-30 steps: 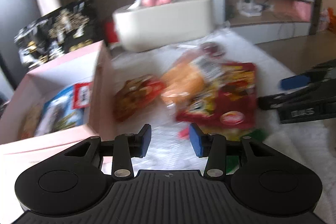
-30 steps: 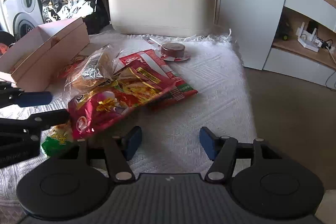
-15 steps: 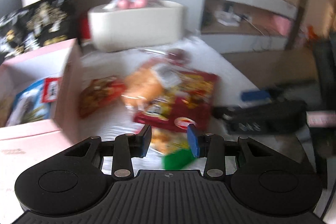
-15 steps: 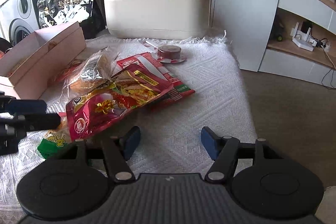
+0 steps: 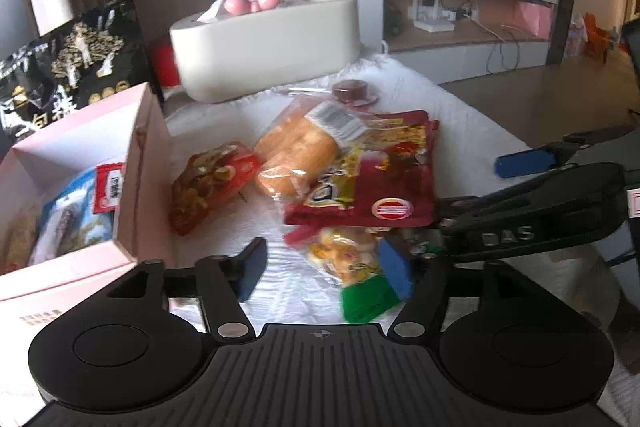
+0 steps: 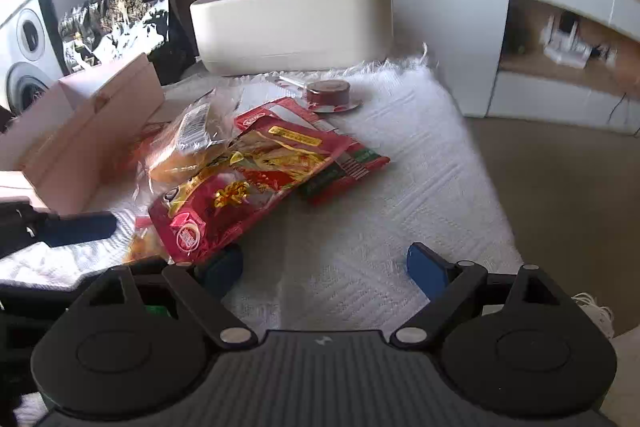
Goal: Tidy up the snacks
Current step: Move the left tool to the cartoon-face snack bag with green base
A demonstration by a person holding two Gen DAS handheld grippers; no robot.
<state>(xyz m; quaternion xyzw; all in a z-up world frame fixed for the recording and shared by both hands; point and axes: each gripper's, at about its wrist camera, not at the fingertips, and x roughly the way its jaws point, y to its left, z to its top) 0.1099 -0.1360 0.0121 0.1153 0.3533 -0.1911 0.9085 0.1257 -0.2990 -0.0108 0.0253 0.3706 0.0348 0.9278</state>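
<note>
My left gripper [image 5: 326,267] hangs low over the near edge of the snack pile, and its jaws have just been opening; they stand wide apart, with a small yellow-and-green snack packet [image 5: 352,267] lying between the fingers, touched by neither pad that I can tell. My right gripper [image 6: 326,267] has just been opening too; its blue pads are spread wide with only bare cloth between them, and the left pad sits just beside the lower corner of the big red snack bag [image 6: 248,195].

That red bag lies flat, its long axis running from the near left up toward the far right in the right wrist view, the round logo at the near end. On its far left edge rests a clear-wrapped bread bun [image 5: 298,155], long axis slanting the same way, its white label at the far end. A smaller red packet [image 5: 208,187] lies apart, just beside the wall of the pink box [image 5: 140,171], which holds a blue packet [image 5: 76,215]. A dark jelly cup [image 6: 328,93] sits farther back.

Everything rests on a white textured cloth [image 6: 400,187]. Behind stand a cream tissue box [image 5: 268,47] and a black foil bag [image 5: 72,63]. To the right are brown floor and white shelving [image 6: 560,39].
</note>
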